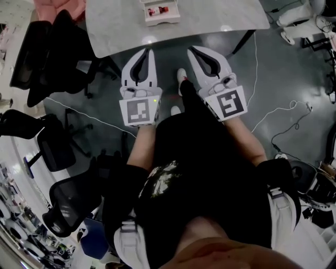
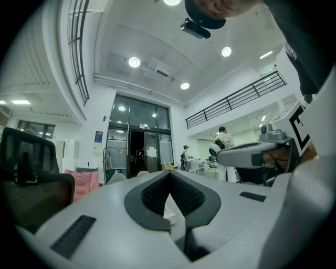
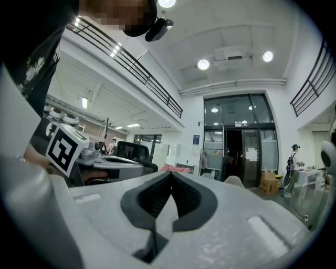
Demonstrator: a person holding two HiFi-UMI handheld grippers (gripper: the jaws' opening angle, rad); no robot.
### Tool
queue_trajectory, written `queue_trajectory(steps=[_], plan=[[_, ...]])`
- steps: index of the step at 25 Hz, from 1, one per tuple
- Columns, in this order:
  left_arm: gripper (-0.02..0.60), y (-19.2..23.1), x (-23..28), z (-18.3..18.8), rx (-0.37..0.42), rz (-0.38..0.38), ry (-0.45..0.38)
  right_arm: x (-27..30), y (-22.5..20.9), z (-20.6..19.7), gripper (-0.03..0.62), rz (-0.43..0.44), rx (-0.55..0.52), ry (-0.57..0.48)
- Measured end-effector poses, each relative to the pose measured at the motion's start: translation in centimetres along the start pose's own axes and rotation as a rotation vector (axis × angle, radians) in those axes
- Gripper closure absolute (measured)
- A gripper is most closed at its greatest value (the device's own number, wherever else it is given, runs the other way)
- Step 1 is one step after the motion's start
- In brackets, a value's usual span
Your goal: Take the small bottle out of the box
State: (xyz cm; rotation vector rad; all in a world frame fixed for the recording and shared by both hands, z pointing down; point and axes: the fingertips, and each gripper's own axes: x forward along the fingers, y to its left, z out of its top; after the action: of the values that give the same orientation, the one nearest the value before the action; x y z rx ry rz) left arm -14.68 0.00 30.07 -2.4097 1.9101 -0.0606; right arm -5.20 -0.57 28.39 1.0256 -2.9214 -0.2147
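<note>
A white open box (image 1: 160,16) stands on the pale table (image 1: 220,21) at the top of the head view, with a small red-labelled bottle (image 1: 159,10) lying in it. Both grippers are held level side by side, just short of the table's near edge and below the box. The tips of my left gripper (image 1: 149,50) (image 2: 169,173) meet, with nothing between them. My right gripper (image 1: 192,50) (image 3: 170,173) is likewise shut and empty. The gripper views look out level across the room, and neither shows the box or the bottle.
Black office chairs (image 1: 50,63) stand left of the table, one with a pink cloth (image 1: 58,8), and more chairs (image 1: 68,202) are behind at the left. A white cable (image 1: 286,111) trails over the grey floor on the right. People (image 2: 224,137) stand far off by desks.
</note>
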Motion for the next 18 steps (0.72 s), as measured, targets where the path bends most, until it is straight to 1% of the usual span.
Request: queue_trajectory(steps=[4, 7, 10, 14, 18], plan=[[0.568, 2.0, 3.3, 1.0, 0.038, 0.011, 0.009, 4.0, -2.7, -0.5, 0.599, 0.038, 0.01, -0.009], [0.568, 3.2, 6.1, 0.7, 0.03, 0.019, 0.028, 6.2, -4.8, -0.7, 0.599, 0.051, 0.013, -0.018], [0.568, 3.8, 8.9, 0.5, 0.033, 0.005, 0.043, 8.3, -7.5, -2.2, 0.599, 0.05, 0.031, 0.011], [0.568, 5.8, 11.3, 0.9, 0.047, 0.023, 0.044, 11.5, -10.2, -3.3, 0.599, 0.082, 0.021, 0.023], [0.568, 7.4, 13.7, 2.3, 0.065, 0.036, 0.01, 14.4, -12.3, -3.3, 0.599, 0.111, 0.013, 0.014]])
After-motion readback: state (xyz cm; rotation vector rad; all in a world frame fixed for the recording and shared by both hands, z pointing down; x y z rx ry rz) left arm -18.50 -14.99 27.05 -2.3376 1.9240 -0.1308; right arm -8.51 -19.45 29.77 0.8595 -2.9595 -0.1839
